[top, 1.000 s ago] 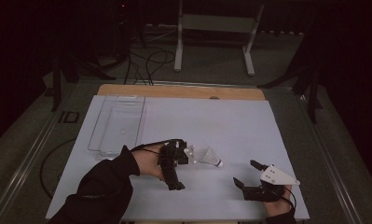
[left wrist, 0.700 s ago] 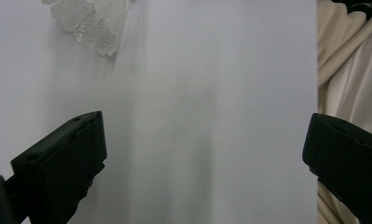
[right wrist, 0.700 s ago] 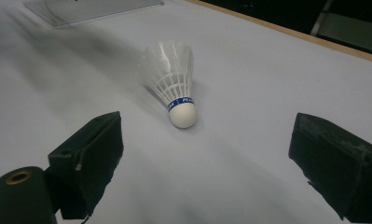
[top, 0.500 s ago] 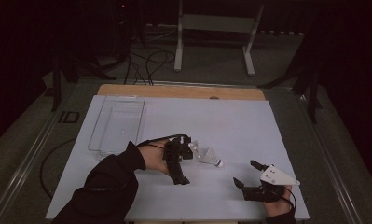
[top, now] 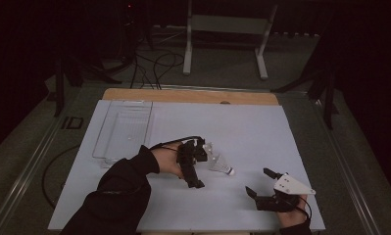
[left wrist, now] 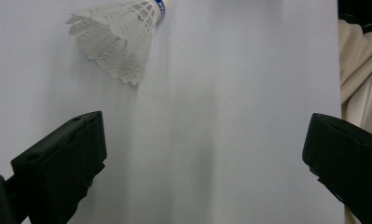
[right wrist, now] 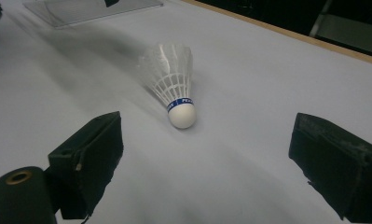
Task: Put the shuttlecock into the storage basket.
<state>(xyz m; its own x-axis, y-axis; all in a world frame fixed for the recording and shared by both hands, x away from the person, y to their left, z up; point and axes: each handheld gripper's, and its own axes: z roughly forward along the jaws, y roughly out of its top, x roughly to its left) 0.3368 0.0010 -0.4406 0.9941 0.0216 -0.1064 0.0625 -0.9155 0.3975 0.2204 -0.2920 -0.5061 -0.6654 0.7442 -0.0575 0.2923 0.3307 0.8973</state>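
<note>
Since a second ago your left gripper (top: pixel 190 164) has shifted slightly up the tabletop (top: pixel 242 127), closer to the shuttlecock (top: pixel 218 165); your right gripper (top: pixel 267 188) has stayed put.

High view: left gripper sits just left of the shuttlecock, which lies on its side mid-tabletop, cork end pointing right and toward you. Whether the two touch, you cannot tell here. Right gripper rests near the front right corner, jaws spread, well apart from the shuttlecock. Clear tray (top: pixel 123 128) lies at the far left of the white sheet.

Left gripper view: jaws wide, nothing between them. Shuttlecock (left wrist: pixel 118 32) lies beyond the left jaw, feathers toward the camera, clear of both jaws. Bare tabletop (left wrist: pixel 211 93) below.

Right gripper view: jaws wide, empty. Shuttlecock (right wrist: pixel 174 84) lies ahead between the jaw lines, cork with blue band nearest, feathers blurred. Tray (right wrist: pixel 86 9) at the far edge.
</note>
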